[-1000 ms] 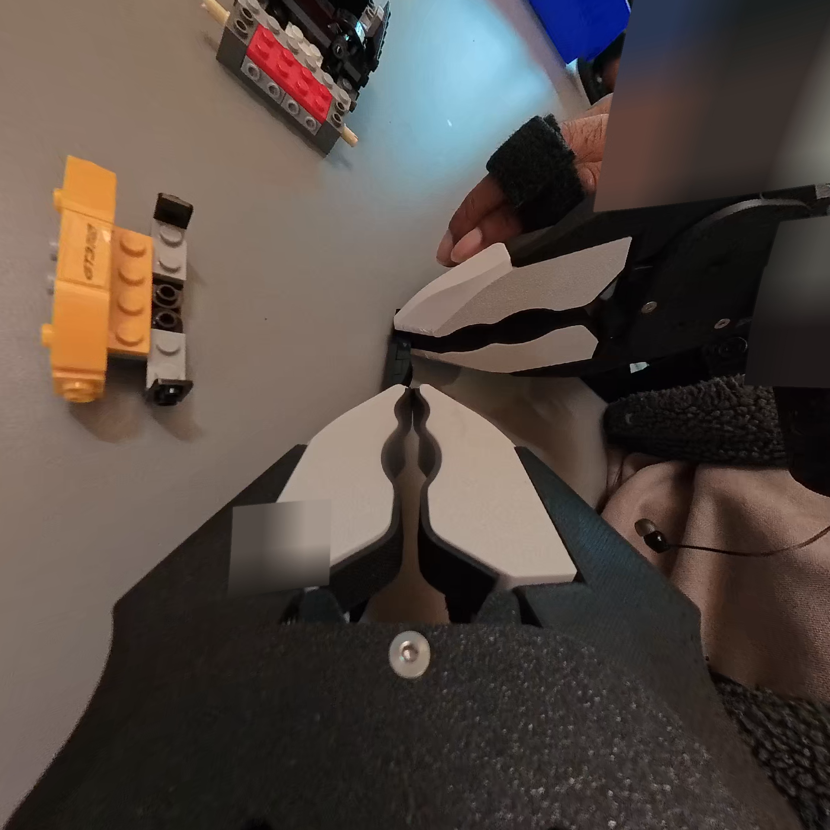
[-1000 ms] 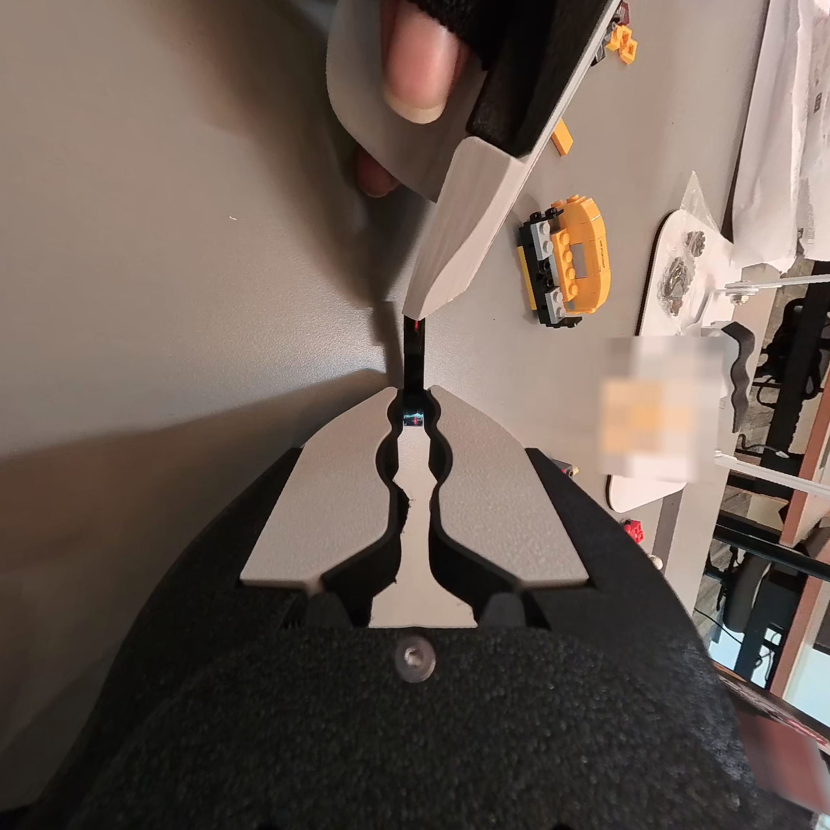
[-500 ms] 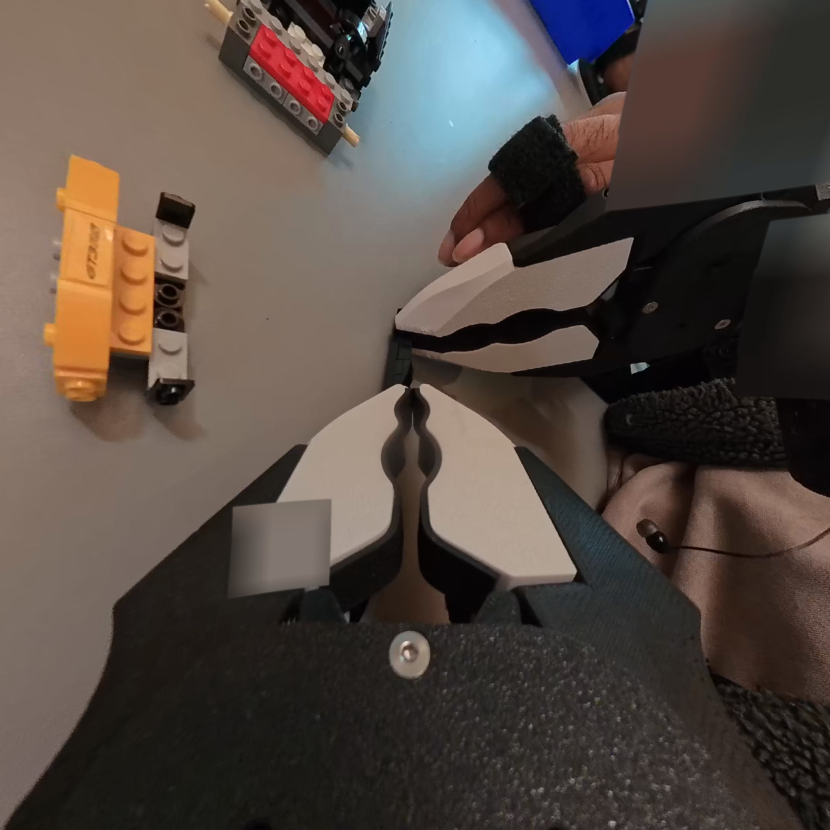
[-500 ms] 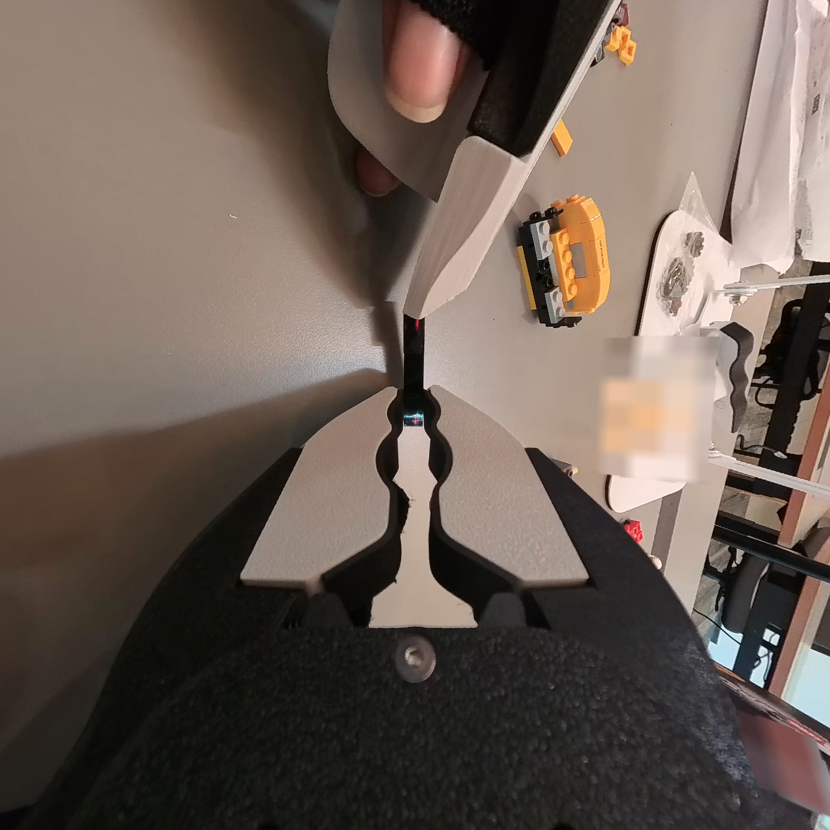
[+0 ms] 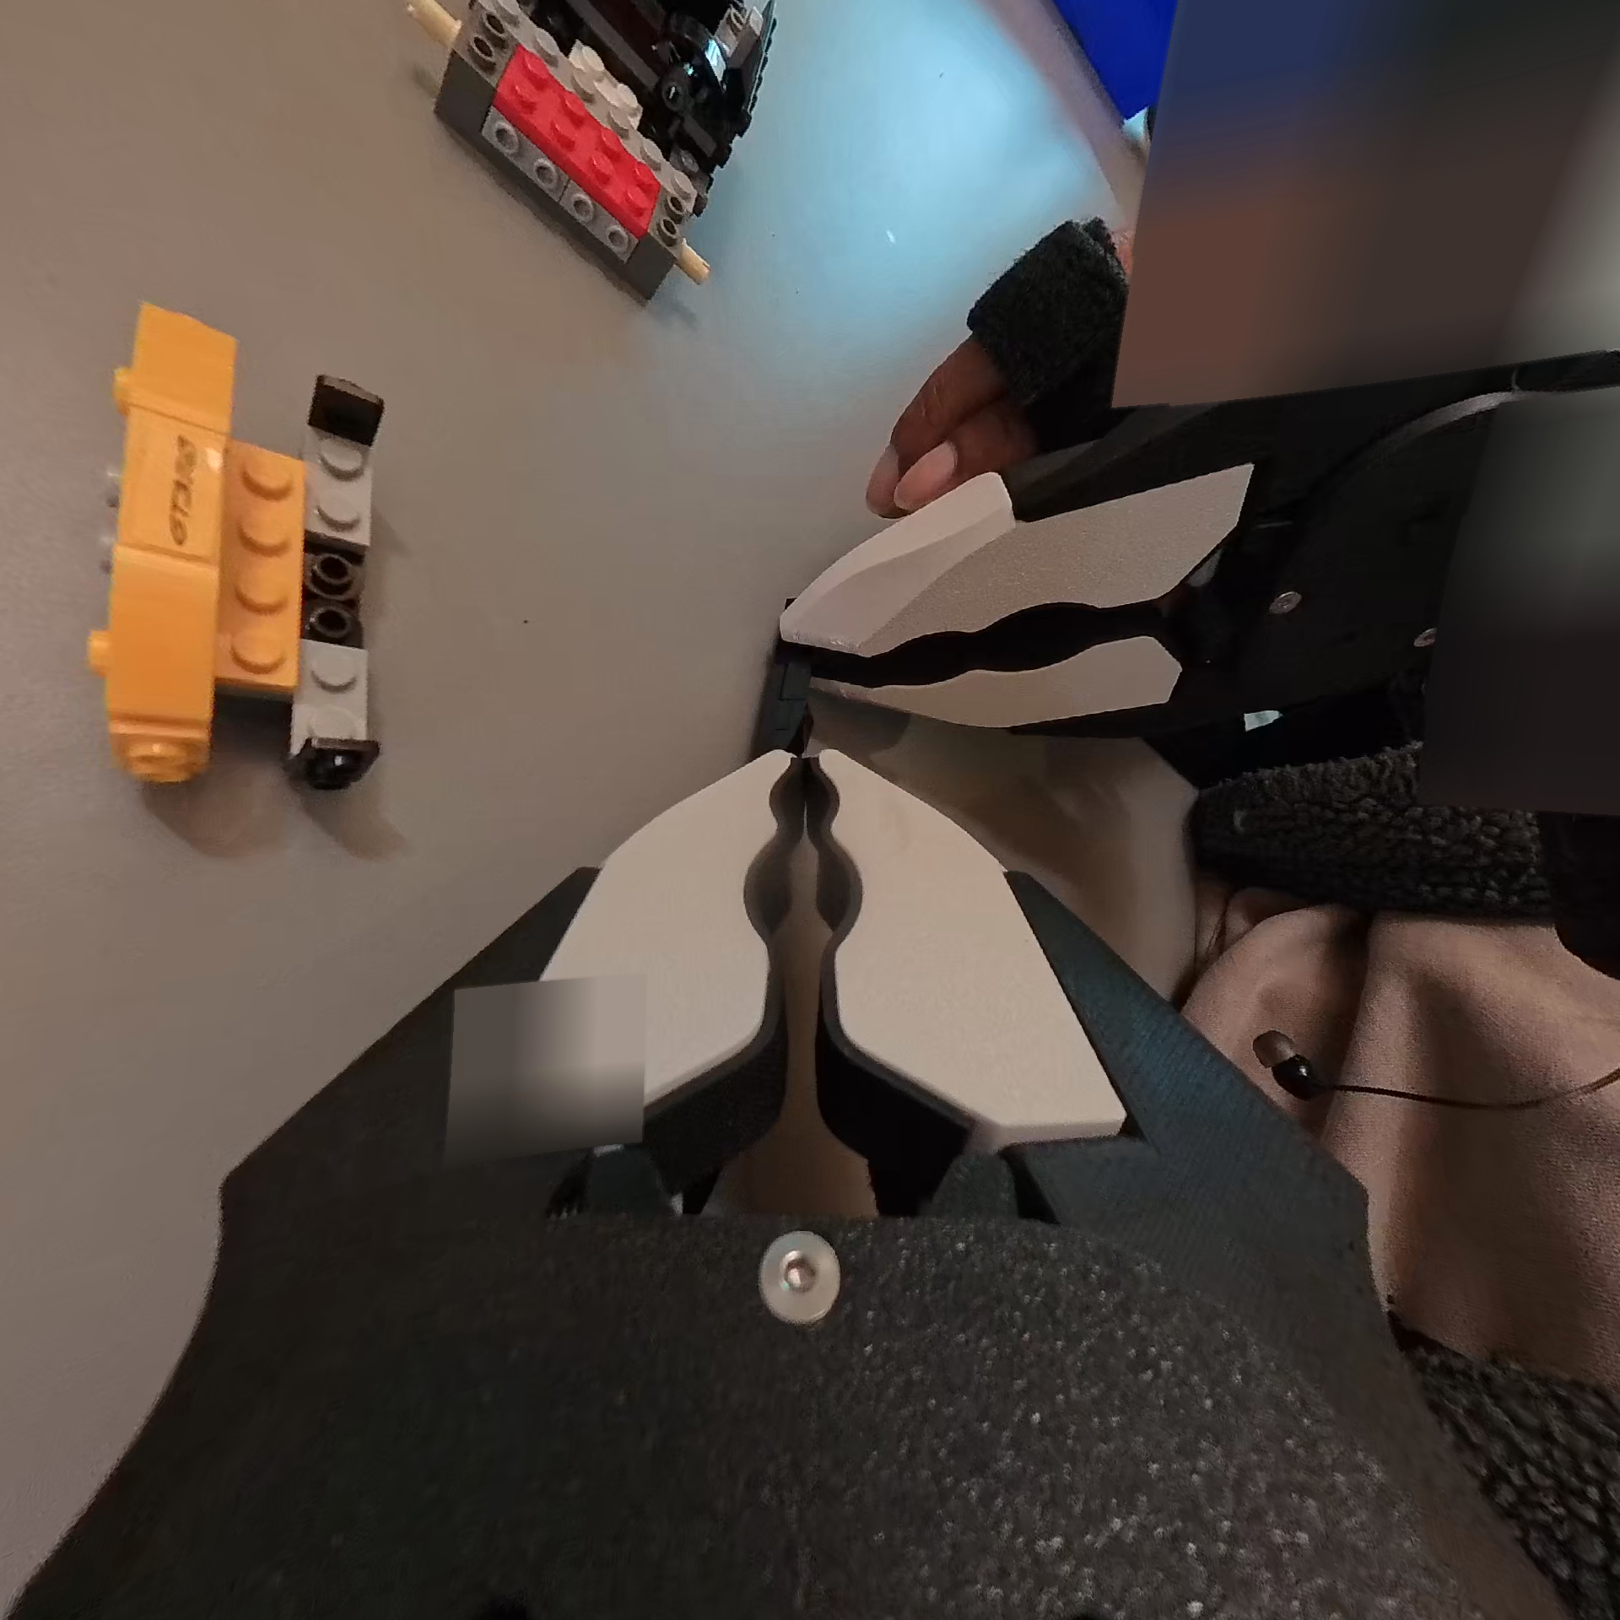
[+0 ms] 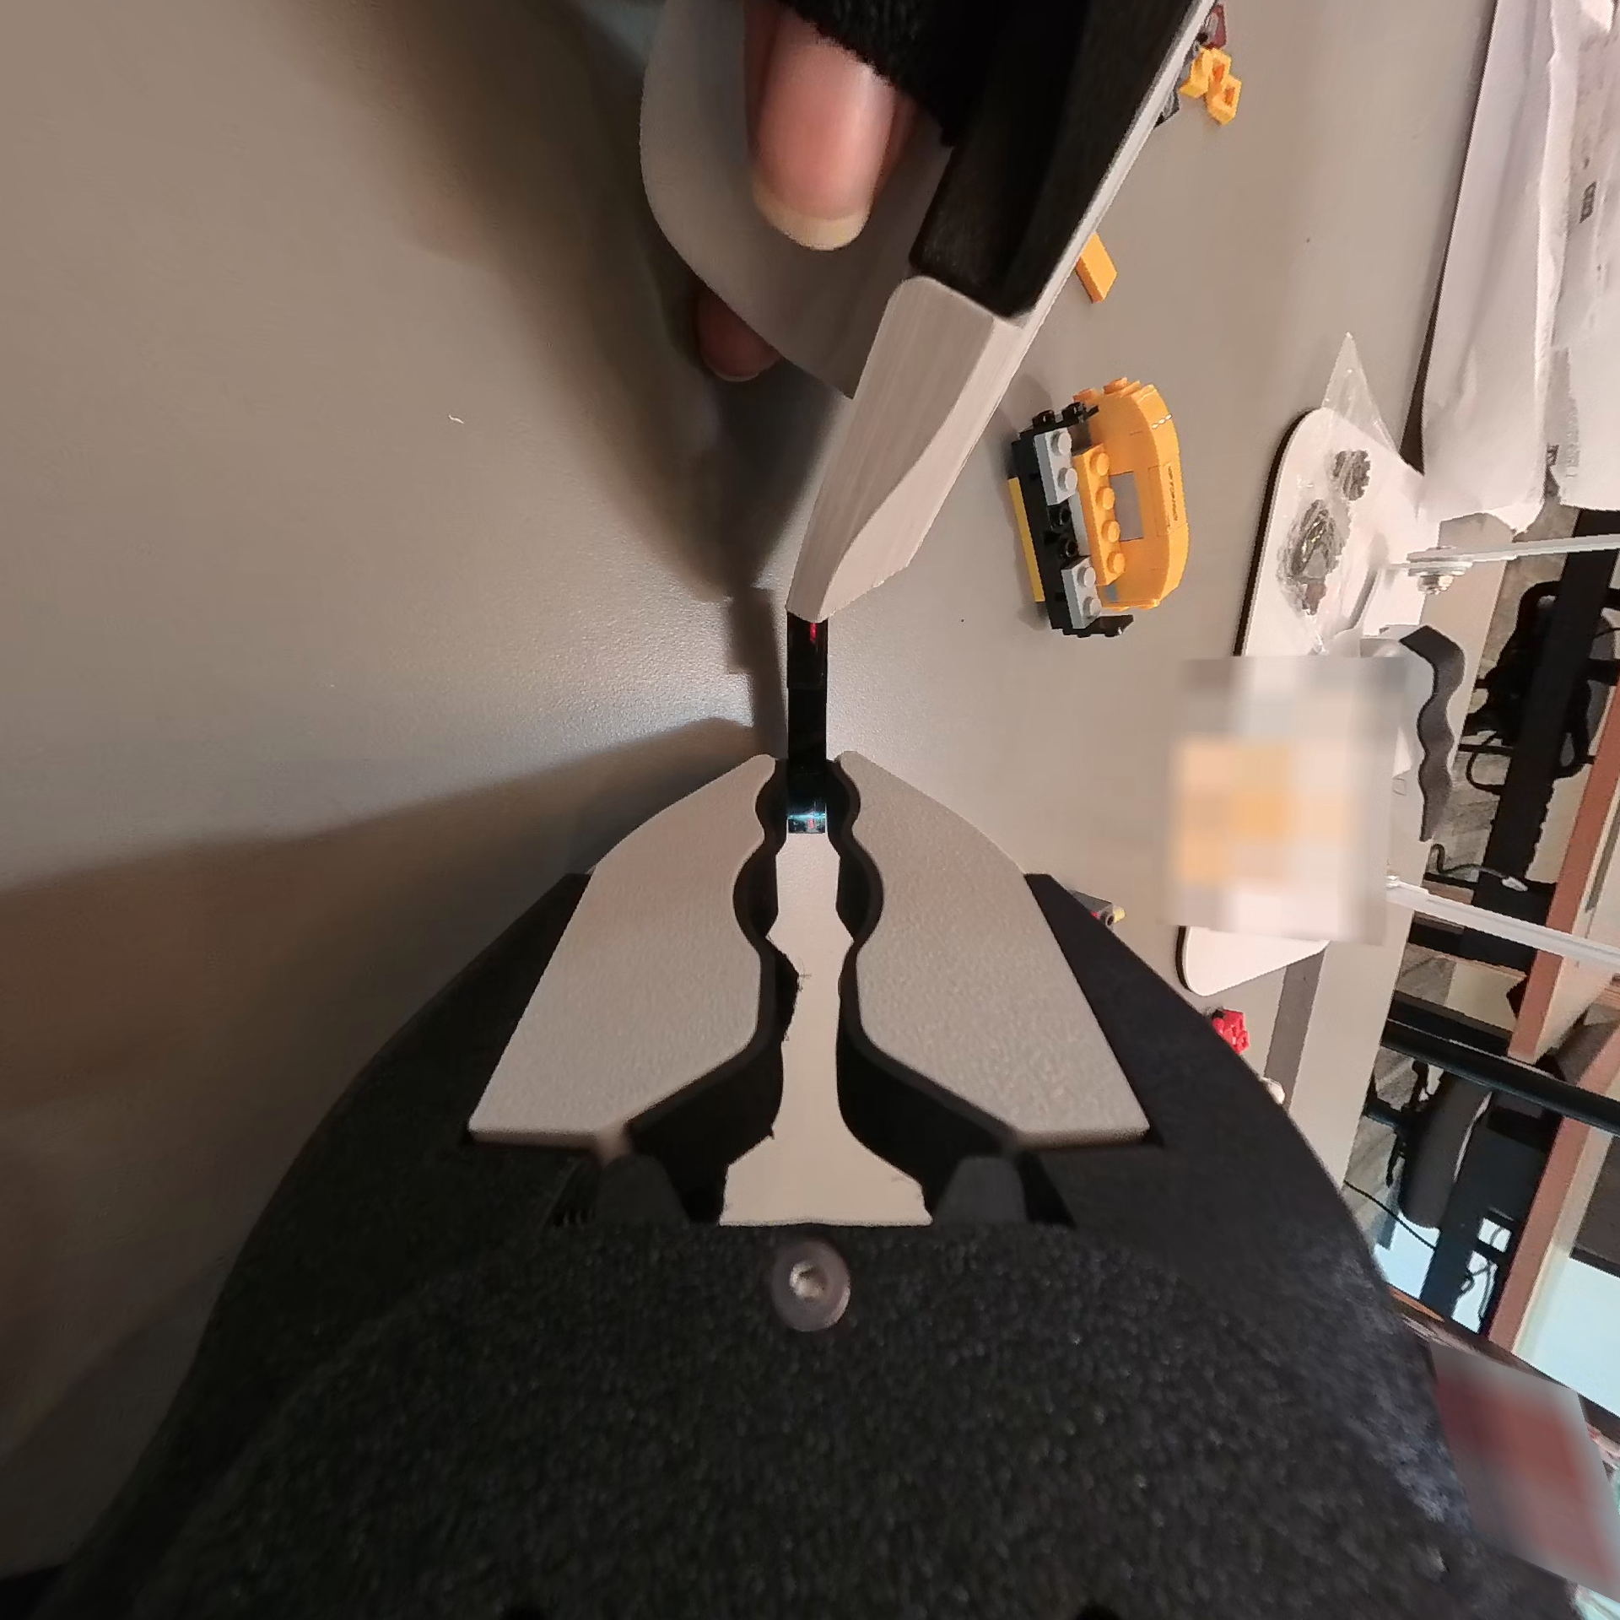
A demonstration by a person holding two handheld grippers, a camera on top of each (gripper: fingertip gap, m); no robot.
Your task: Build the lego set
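Note:
A thin black lego piece (image 6: 806,701) is held above the grey table, gripped at both ends. My right gripper (image 6: 806,776) is shut on its near end. My left gripper (image 5: 802,764) is shut, and its tips pinch the piece's (image 5: 793,701) other end. In the right wrist view the left gripper (image 6: 815,607) comes down from above, with a person's finger on it. In the left wrist view the right gripper (image 5: 796,647) comes in from the right. A yellow car body section (image 5: 202,561) lies on the table to the left; it also shows in the right wrist view (image 6: 1113,517).
A red, grey and black chassis (image 5: 596,131) lies at the far side. A white tray (image 6: 1289,684) with wheels stands at the right, with papers (image 6: 1534,219) behind it. Small orange pieces (image 6: 1214,83) and a red piece (image 6: 1232,1030) lie loose. The person's clothing (image 5: 1403,1140) is at the right. Both grippers' tips are close together, under 4 cm apart.

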